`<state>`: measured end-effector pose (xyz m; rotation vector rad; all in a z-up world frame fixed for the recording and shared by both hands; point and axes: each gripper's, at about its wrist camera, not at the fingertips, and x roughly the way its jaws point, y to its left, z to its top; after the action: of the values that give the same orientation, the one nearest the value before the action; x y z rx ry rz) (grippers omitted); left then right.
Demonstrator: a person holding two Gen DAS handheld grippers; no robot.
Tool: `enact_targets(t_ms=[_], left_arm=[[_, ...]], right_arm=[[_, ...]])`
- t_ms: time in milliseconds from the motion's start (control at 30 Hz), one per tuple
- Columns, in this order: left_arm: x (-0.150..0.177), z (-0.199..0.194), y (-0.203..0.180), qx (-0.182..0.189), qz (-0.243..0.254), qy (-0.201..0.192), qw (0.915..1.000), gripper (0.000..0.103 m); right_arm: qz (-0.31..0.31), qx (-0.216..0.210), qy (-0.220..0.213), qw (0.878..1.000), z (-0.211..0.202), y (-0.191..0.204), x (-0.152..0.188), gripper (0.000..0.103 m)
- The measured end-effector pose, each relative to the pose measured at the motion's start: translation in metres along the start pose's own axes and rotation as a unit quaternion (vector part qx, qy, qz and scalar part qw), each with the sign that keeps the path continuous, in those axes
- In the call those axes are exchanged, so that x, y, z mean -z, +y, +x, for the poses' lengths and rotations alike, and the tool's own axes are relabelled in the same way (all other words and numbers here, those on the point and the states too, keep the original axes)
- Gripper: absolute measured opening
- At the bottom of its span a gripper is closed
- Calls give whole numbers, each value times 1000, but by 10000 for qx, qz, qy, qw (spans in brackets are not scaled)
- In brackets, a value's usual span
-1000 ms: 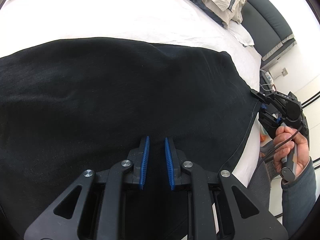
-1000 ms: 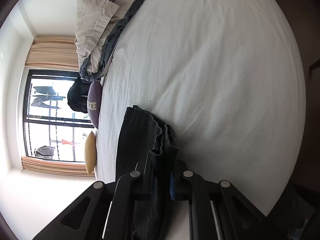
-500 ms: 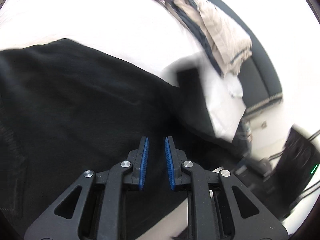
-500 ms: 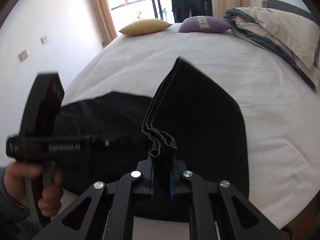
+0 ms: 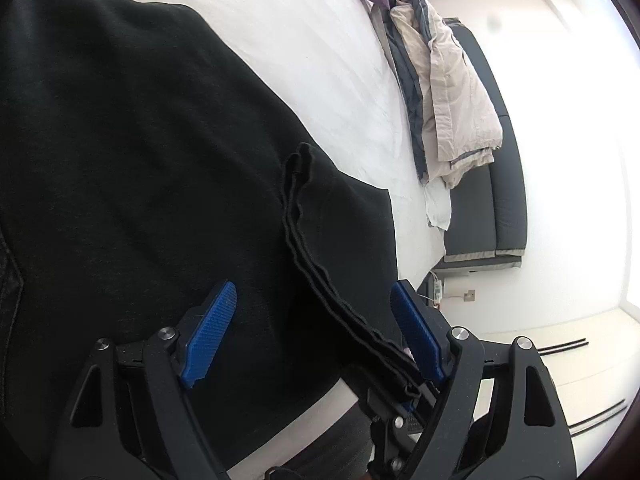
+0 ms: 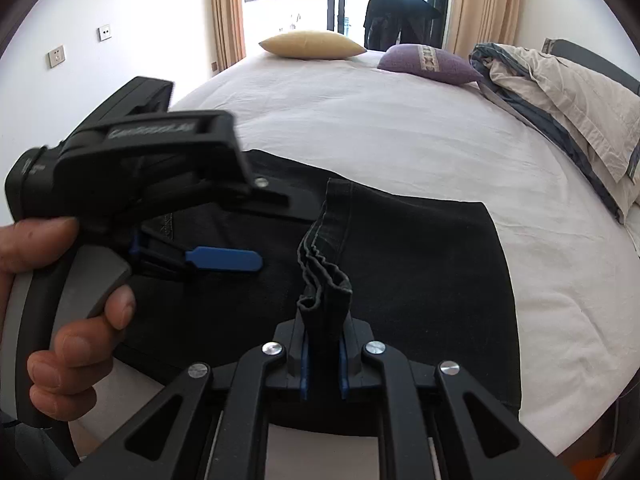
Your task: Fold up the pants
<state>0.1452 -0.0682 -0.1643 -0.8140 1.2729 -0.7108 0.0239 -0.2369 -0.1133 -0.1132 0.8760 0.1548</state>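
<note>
Right gripper (image 6: 322, 354) fingers pinched on bunched hem of black pants (image 6: 420, 272), hem lifted off bed. Left gripper (image 5: 316, 332) fingers spread, jaws opening, above pants; raised hem strip runs between them, unpinched. Hand (image 6: 60, 308) grips left gripper's handle. Pants lie flat on white bed (image 6: 380, 136); pillows (image 6: 308, 45) at far edge.

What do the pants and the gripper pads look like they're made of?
Pants: probably black denim, matte, going by the stitched hem and stiff stacked folds in the right gripper. Pads on the opening left gripper: blue, ribbed, likely rubber or plastic; the look doesn't settle which.
</note>
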Motion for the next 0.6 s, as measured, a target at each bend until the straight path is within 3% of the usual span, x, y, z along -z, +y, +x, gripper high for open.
enact_targets(t_ms=[133,167,200,300,400,600], left_arm=[[-3,20,-9,-75,26,151,9999,76],[-4,20,-11,-66,62,151,9998,58],[-5,26,-13,-114,114,185,9997,32],[-9,24,-12,-224,225,184,9993,16],[-15,13,-12,-271,394,128,9988,7],[-16,-33,-8,-538,883,-56,9946,7]], right_arm=[[-189,-26,-103,9998,-4,14,1,12],[-226,-34,-115,9997,-5,17,2,12],[-254,-46,-126,9996,-6,19,2,12],[-288,-117,-165,9994,-8,25,1,12],[-392,-177,-200,9989,-9,36,-4,12],[-679,-380,-268,9966,-13,69,-13,12]])
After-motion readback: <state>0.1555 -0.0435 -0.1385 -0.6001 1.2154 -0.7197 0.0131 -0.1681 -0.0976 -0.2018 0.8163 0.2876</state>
